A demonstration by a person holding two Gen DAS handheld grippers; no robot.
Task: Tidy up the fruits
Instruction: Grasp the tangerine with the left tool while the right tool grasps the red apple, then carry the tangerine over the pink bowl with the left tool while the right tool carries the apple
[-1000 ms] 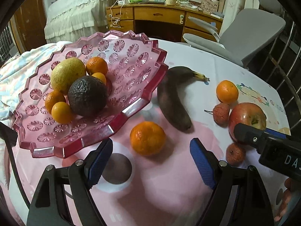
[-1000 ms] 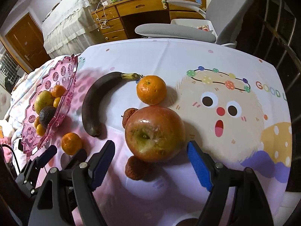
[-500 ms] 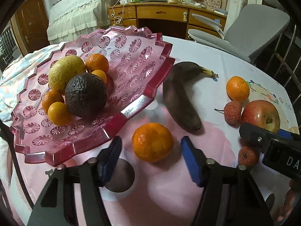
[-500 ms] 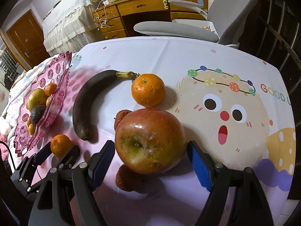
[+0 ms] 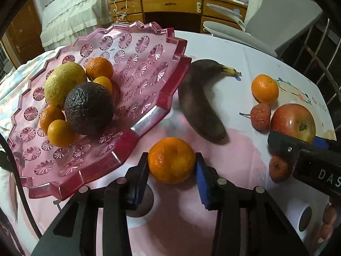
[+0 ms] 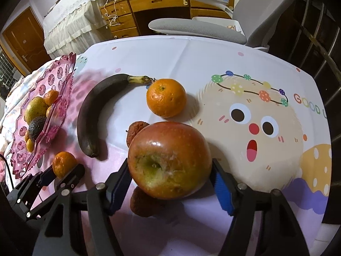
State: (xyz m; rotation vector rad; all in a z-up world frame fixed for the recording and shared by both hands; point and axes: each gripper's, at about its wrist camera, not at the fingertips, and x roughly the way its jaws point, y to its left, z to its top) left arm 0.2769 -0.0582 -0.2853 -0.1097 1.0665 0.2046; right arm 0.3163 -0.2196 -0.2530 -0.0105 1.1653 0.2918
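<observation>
My left gripper (image 5: 171, 171) is shut on a small orange (image 5: 171, 160) that sits on the tablecloth beside the pink glass plate (image 5: 149, 115); the gripper also shows in the right wrist view (image 6: 61, 170). The plate holds a pear, an avocado (image 5: 89, 107) and several small oranges. My right gripper (image 6: 170, 179) is closed around a red apple (image 6: 169, 160), its pads touching both sides. The apple also shows in the left wrist view (image 5: 293, 121). A blackened banana (image 6: 93, 115), another orange (image 6: 166, 100) and two lychees (image 6: 136, 131) lie on the table.
The tablecloth carries a cartoon face print (image 6: 251, 123) to the right of the apple. A grey office chair (image 6: 198, 28) and a wooden desk (image 6: 162, 6) stand behind the table. A lychee (image 6: 141, 202) lies under the apple, near my right gripper.
Both grippers moved forward and closed: the left one onto the small orange, the right one onto the apple.
</observation>
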